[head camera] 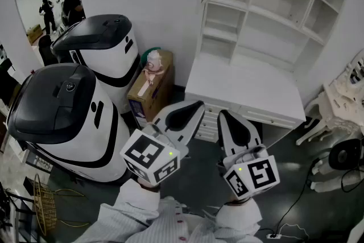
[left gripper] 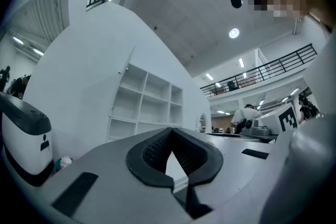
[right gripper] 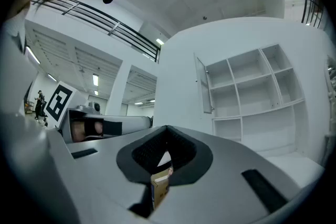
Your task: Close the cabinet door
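White cabinet, brown cardboard box

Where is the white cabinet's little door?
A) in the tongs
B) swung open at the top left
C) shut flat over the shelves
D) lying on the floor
B: the door sticks out edge-on from the upper left side of the cabinet, so it covers none of the shelves.
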`<state>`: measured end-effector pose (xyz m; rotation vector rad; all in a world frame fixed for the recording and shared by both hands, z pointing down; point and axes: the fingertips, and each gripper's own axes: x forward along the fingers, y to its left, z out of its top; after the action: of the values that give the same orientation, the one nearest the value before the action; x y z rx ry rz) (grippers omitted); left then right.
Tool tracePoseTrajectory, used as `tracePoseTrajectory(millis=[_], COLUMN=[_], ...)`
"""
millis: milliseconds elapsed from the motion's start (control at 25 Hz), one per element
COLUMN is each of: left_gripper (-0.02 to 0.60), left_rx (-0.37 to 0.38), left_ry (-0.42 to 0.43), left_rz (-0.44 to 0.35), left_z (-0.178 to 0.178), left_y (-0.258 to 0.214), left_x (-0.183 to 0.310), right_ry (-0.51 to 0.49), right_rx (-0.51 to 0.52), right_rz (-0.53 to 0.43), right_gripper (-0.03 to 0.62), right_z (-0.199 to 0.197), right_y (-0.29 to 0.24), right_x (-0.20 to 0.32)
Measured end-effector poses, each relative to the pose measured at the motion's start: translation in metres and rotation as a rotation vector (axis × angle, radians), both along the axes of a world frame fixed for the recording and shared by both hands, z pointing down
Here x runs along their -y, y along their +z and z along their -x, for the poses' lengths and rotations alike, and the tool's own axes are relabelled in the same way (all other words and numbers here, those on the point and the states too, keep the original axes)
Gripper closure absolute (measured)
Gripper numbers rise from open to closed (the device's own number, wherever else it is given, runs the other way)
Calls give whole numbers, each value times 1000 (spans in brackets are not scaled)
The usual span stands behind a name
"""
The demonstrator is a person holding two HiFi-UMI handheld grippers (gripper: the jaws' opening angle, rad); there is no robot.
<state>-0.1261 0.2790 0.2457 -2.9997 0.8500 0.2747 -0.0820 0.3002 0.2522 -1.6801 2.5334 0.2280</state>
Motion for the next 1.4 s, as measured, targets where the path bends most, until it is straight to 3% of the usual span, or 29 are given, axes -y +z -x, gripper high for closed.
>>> tracePoseTrajectory(millis=[840,1160,1400], left_gripper=[572,572,572], left_rx=[21,17,17], left_ry=[-3,-14,-9], left_rz=[19,30,29], left_z=[-27,-38,-42], left_y=[16,22,22], left_x=[-43,-15,34], right_ry=[-2,-9,0], right_rx=[35,37,34], right_rz=[10,27,27], right_gripper=[582,582,582], right_z=[-27,-40,-46], right_y=[15,21,20], right_x=[-47,-20,28])
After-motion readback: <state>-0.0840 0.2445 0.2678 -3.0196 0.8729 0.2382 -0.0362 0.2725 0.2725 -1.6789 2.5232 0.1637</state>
